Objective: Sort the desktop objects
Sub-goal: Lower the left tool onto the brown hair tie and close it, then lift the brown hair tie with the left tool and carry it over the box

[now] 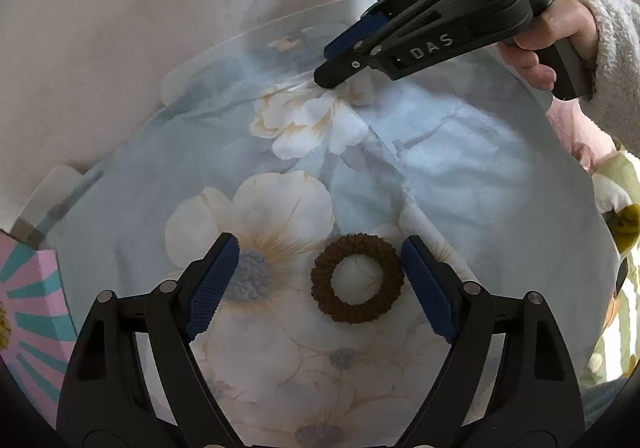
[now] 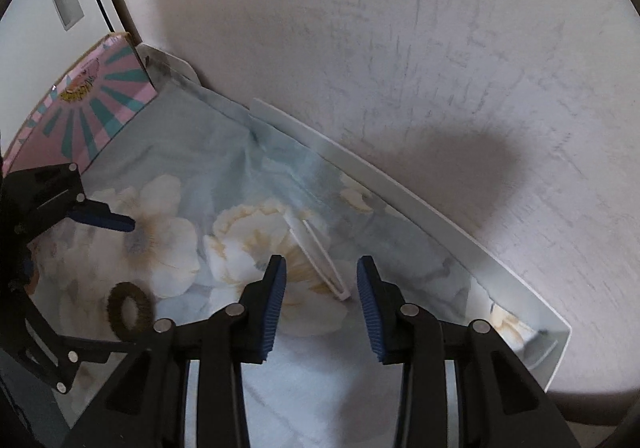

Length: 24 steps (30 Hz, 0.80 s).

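A brown hair scrunchie (image 1: 357, 278) lies flat on the floral cloth, between the open fingers of my left gripper (image 1: 320, 280), nearer its right finger. It also shows in the right wrist view (image 2: 130, 310). My right gripper (image 2: 321, 302) is open and empty, its fingers on either side of the near end of a thin white clear-faced piece (image 2: 320, 252) lying on the cloth. In the left wrist view the right gripper (image 1: 340, 65) is at the far side of the table, tips down at the cloth.
A pink and teal box (image 2: 86, 109) stands at the left end of the table, also in the left wrist view (image 1: 30, 312). A low clear rim (image 2: 400, 183) runs along the table's far edge against a white wall (image 2: 400, 47).
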Tool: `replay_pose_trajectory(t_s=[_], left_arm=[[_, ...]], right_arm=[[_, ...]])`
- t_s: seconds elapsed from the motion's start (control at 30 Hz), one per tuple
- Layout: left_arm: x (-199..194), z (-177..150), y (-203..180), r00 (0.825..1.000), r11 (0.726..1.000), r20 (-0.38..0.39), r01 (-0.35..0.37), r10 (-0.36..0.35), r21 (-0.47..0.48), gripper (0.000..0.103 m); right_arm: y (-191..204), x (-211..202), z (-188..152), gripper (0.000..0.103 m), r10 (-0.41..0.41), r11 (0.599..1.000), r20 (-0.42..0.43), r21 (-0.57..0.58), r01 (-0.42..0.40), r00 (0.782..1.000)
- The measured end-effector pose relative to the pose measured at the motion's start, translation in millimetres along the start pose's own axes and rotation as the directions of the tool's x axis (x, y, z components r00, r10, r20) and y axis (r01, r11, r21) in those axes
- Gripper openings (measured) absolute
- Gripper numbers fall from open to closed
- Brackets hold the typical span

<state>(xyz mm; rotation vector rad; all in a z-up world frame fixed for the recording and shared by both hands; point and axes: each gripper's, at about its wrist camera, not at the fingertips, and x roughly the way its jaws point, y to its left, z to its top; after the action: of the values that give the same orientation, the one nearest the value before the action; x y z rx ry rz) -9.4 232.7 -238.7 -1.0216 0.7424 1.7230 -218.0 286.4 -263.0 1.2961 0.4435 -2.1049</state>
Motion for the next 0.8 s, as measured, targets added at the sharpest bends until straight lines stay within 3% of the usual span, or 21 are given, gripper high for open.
replay_pose_trajectory(t_s=[0.27,0.33,0.4,0.5,0.8], left_arm=[[3,-10,3,1.000,1.000,0.011,0.013,-0.013,-0.009,0.080],[1,-12,4,0.999,0.999,0.015,0.029,-0.028,-0.019,0.070],[-3,-12,3,0.999,0.999,0.022,0.032,-0.032,-0.015,0.044],[-6,-13,3,0.999,0.999,0.019,0.034,-0.034,-0.017,0.023],[-34,-10,20,0.996,0.991,0.071,0.069,-0.061,-0.115,0.018]], right_arm=[[13,11,-2,0.015,-0.037,0.996,-0.002,-0.087,0.037,0.999],[14,12,-2,0.013,-0.024,0.995,-0.004,-0.093,0.023,1.000],[15,11,-2,0.012,-0.020,0.996,-0.002,-0.089,0.019,1.000],[16,4,-4,0.011,0.004,0.998,0.022,-0.060,-0.002,1.000],[15,-22,-11,0.011,0.058,0.995,0.100,0.070,-0.065,0.993]])
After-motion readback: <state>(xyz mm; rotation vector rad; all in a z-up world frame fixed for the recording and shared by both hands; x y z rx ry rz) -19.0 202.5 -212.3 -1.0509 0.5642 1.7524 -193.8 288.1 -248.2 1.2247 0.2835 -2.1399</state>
